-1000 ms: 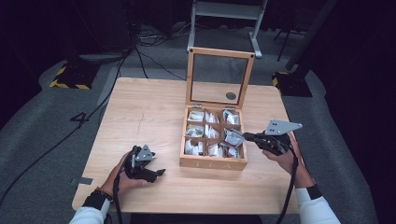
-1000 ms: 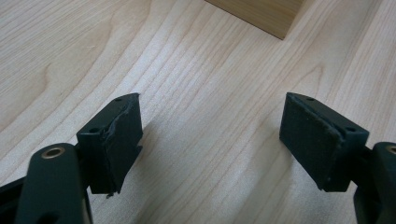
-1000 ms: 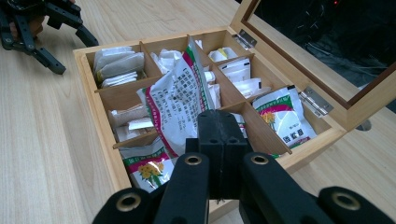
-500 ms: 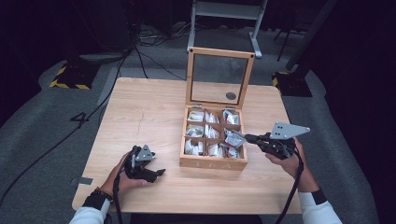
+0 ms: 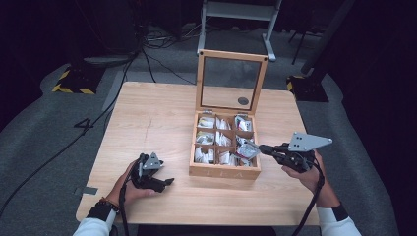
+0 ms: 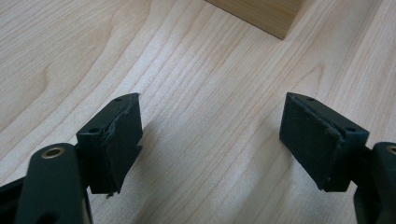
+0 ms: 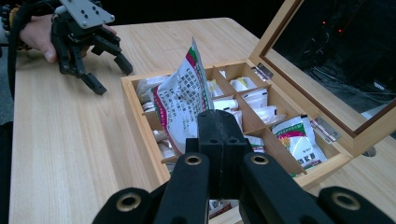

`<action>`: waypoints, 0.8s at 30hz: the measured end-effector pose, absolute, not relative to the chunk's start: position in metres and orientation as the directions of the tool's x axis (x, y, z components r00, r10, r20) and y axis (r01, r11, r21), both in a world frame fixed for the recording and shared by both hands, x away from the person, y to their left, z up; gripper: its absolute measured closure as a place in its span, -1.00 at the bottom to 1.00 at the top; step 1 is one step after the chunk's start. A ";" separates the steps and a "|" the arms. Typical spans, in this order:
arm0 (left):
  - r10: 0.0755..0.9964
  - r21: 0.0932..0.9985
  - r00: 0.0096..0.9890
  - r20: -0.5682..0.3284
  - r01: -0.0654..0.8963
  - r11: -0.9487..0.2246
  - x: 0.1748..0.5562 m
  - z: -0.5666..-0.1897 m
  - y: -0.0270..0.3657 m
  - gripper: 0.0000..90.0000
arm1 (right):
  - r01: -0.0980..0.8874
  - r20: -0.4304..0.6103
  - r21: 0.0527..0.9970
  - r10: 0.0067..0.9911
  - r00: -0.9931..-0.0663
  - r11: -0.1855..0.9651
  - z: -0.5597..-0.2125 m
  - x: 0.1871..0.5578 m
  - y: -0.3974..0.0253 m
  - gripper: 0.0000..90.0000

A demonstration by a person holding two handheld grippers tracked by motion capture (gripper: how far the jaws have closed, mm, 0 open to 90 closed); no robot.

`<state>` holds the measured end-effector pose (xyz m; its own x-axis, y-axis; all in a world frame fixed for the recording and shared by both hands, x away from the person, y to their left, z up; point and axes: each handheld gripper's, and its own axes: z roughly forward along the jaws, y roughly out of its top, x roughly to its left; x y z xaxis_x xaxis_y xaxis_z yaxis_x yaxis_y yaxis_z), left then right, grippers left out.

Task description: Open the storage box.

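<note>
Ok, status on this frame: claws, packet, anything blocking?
Right claw shut on packet, lifted above tea box. Left claw open, resting on table. Nothing in the way.

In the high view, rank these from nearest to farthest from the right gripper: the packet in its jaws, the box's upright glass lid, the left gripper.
1. The packet, pinched by the right gripper over the wooden box's right edge.
2. The glass lid, standing open at the box's far side.
3. The left gripper, resting across the table on the box's other side.
</note>
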<state>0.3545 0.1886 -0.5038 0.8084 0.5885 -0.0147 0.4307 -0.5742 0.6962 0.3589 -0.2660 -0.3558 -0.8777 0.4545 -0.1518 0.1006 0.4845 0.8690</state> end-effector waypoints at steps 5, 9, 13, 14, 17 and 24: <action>0.583 0.696 0.812 -0.015 0.427 -0.577 0.355 -0.504 0.189 -0.52 | 0.098 -0.149 0.871 0.449 -0.881 0.482 -0.355 0.355 -0.265 1.00; 0.574 0.698 0.819 -0.016 0.420 -0.580 0.357 -0.504 0.189 -0.53 | 0.094 -0.147 0.869 0.436 -0.888 0.485 -0.354 0.353 -0.263 1.00; 0.567 0.698 0.824 -0.018 0.416 -0.583 0.357 -0.504 0.190 -0.53 | 0.088 -0.148 0.870 0.427 -0.892 0.485 -0.352 0.349 -0.259 1.00; 0.565 0.698 0.825 -0.017 0.415 -0.583 0.357 -0.504 0.190 -0.53 | 0.086 -0.146 0.872 0.423 -0.894 0.483 -0.352 0.348 -0.258 1.00; 0.562 0.698 0.827 -0.019 0.413 -0.584 0.358 -0.504 0.190 -0.53 | 0.081 -0.145 0.871 0.412 -0.900 0.484 -0.352 0.345 -0.256 1.00; 0.560 0.698 0.828 -0.018 0.411 -0.586 0.359 -0.504 0.190 -0.53 | 0.072 -0.133 0.875 0.380 -0.915 0.479 -0.353 0.336 -0.253 1.00</action>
